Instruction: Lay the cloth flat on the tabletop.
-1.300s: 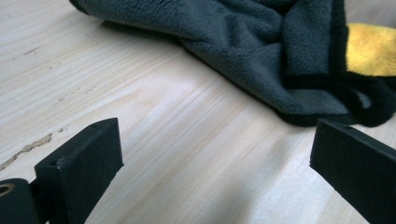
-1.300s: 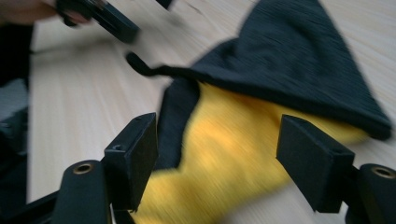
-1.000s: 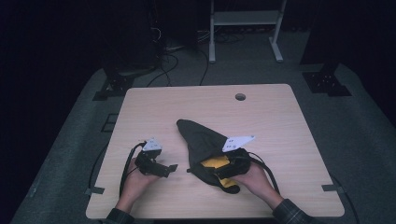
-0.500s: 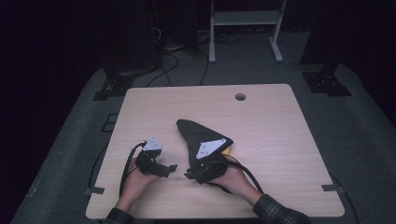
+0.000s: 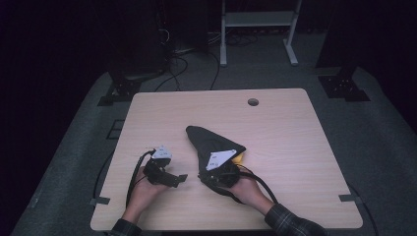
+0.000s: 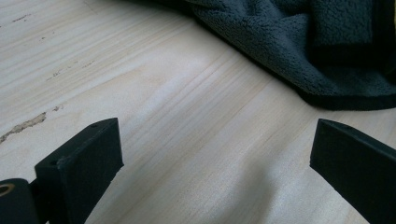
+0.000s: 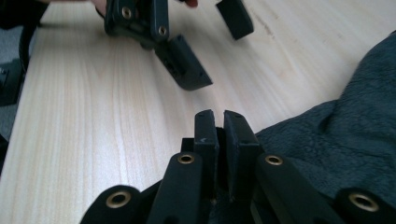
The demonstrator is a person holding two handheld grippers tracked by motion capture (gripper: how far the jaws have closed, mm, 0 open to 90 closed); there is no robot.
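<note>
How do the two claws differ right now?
The left claw stands wide open over bare table, with nothing between its jaws; the right claw is nearly shut, having just closed. The left claw sits apart from the dark cloth; the right claw is at the cloth's edge. Both are black, hand-held, and low over the wood.

The left hand-held gripper (image 5: 183, 179) is black, with blocky square-ended jaws, a grey three-cornered plate on top and a black cable trailing toward the counter (image 5: 295, 128) edge. The right hand-held gripper (image 7: 219, 122) shows brass-coloured screws along its black linkages. A dark plaid sleeve (image 5: 290, 222) covers the right forearm.
</note>
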